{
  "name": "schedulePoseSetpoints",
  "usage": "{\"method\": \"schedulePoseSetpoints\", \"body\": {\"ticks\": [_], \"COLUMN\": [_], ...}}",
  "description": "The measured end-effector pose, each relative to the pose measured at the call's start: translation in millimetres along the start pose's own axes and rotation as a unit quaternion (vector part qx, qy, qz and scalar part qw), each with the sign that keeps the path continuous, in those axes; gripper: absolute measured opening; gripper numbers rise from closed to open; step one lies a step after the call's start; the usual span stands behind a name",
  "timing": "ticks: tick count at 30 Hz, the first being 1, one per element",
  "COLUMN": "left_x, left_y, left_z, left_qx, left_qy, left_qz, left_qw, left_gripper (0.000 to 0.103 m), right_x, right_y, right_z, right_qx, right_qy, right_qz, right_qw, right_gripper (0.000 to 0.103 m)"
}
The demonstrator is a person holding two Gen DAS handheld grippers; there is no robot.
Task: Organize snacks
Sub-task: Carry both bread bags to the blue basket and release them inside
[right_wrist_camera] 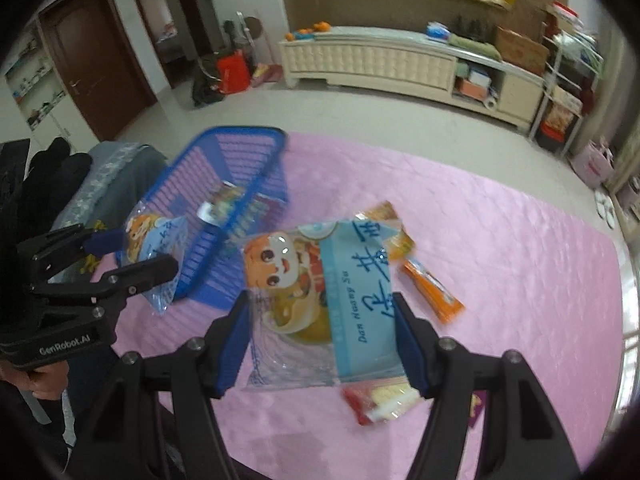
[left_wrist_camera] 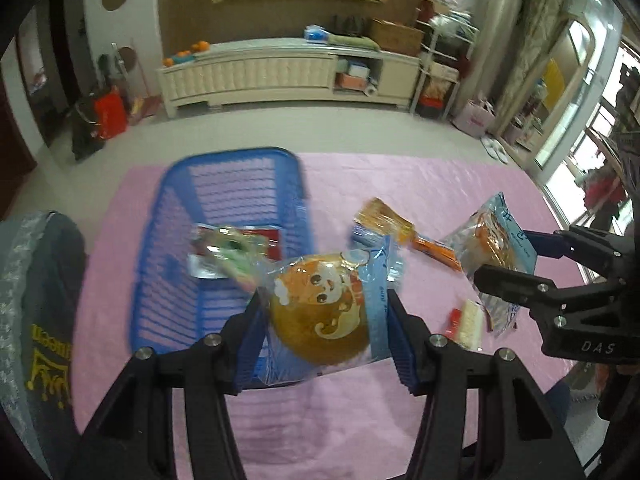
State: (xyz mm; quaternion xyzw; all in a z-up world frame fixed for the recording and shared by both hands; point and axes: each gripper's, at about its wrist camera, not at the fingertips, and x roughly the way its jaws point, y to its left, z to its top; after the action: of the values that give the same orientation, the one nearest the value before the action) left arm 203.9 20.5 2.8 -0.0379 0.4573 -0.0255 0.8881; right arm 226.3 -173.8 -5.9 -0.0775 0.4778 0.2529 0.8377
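My left gripper (left_wrist_camera: 322,312) is shut on a clear and blue pastry packet (left_wrist_camera: 324,308) with a cartoon face, held above the near right edge of the blue basket (left_wrist_camera: 168,248). My right gripper (right_wrist_camera: 322,324) is shut on a matching pastry packet (right_wrist_camera: 320,300) and holds it above the pink cloth. The right gripper shows in the left wrist view (left_wrist_camera: 508,260) with its packet (left_wrist_camera: 488,240). The left gripper shows in the right wrist view (right_wrist_camera: 132,252) with its packet (right_wrist_camera: 154,244). The basket (right_wrist_camera: 200,272) holds a few snack packets (left_wrist_camera: 228,252).
On the pink tablecloth (right_wrist_camera: 500,260) lie an orange stick snack (right_wrist_camera: 432,292), an orange packet (right_wrist_camera: 390,220) and a red and white packet (right_wrist_camera: 380,400). A chair with a grey cover (left_wrist_camera: 36,300) stands left of the table. A cabinet (left_wrist_camera: 280,72) lines the far wall.
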Motion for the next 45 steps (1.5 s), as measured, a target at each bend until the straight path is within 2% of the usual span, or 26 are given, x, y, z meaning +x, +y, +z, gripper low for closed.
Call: {"method": "schedulePoseSetpoints", "body": {"ticks": [6,16,27,33,40,43,45], "left_x": [-10,-1,33,40,37,37,35], "left_y": [51,108,120,126,127,129,128], "left_z": [3,-4,-4,-9,-10,-14,-16], "left_qx": [-0.016,-0.05,-0.048,-0.05,-0.045,-0.051,-0.043], "left_qy": [-0.009,0.01,0.032,0.041,0.044,0.042,0.036], "left_qz": [0.025,0.032,-0.003,-0.008,-0.006,-0.005,0.002], "left_qw": [0.9995,0.9982,0.9983,0.9979,0.998,0.9978,0.9985], "left_gripper": [0.053,0.053,0.053,0.053,0.055,0.062,0.069], "right_x": [24,83,117,117,118,117,113], "right_y": [48,99,116,121,121,121,121], "right_z": [23,42,44,43,39,37,35], "right_qx": [-0.027,-0.032,-0.032,-0.033,-0.021,-0.016,-0.018], "right_qy": [0.006,0.054,0.086,0.091,0.098,0.097,0.094], "right_qz": [0.03,0.062,0.049,0.037,0.041,0.043,0.03], "right_qw": [0.999,0.996,0.995,0.995,0.994,0.994,0.995], "right_gripper": [0.07,0.07,0.071,0.072,0.073,0.077,0.089]}}
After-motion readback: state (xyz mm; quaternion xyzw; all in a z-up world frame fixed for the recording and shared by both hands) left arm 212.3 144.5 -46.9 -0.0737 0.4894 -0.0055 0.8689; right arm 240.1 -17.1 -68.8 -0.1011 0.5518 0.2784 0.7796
